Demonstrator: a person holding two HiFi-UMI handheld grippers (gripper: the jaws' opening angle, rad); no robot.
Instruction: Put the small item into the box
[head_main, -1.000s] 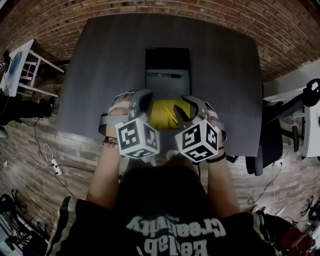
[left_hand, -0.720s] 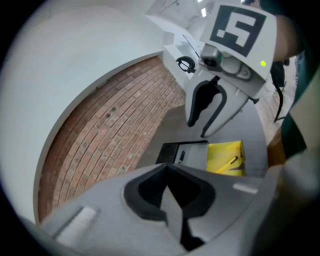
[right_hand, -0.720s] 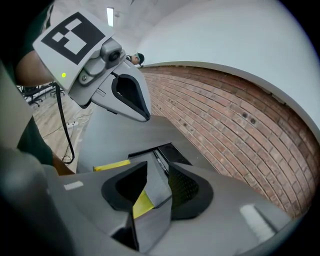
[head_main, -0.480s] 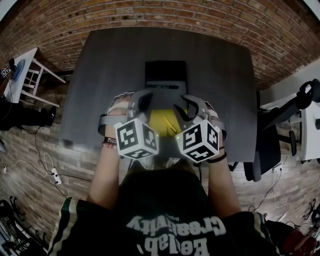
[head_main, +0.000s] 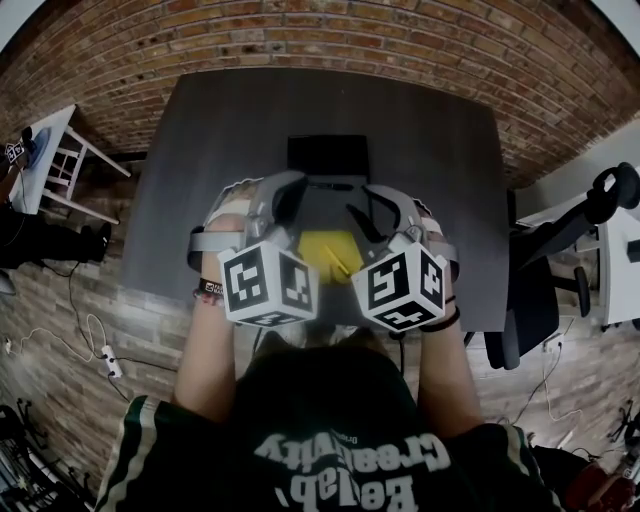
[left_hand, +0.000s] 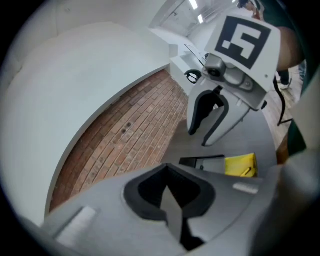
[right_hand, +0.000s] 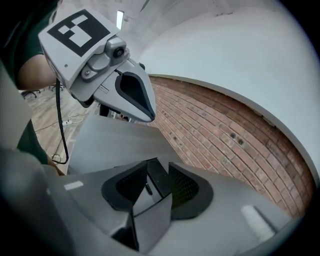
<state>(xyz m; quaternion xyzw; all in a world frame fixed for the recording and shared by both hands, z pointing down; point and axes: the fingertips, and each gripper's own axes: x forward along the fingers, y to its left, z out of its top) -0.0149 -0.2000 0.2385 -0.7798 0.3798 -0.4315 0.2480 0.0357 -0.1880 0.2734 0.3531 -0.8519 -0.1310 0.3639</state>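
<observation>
Both tools are found carried forward since a second ago, so that their tips now flank the box (head_main: 328, 158) rather than the yellow item (head_main: 330, 250). The left tool (head_main: 289, 190) is held above the tabletop (head_main: 200, 150) with its jaws brought together and nothing gripped. The right tool (head_main: 365, 205) is held level with it, its jaws parted by a narrow gap, through which only the box beyond is seen; nothing is held. The yellow item, small and flat, is left lying on the tabletop just beside the box's near edge, between the two marker cubes in the head view; whether it touches the box cannot be told. The box is laid open, its dark lid turned back on the far side, and a thin dark object (head_main: 330, 186) is seen lying inside.
</observation>
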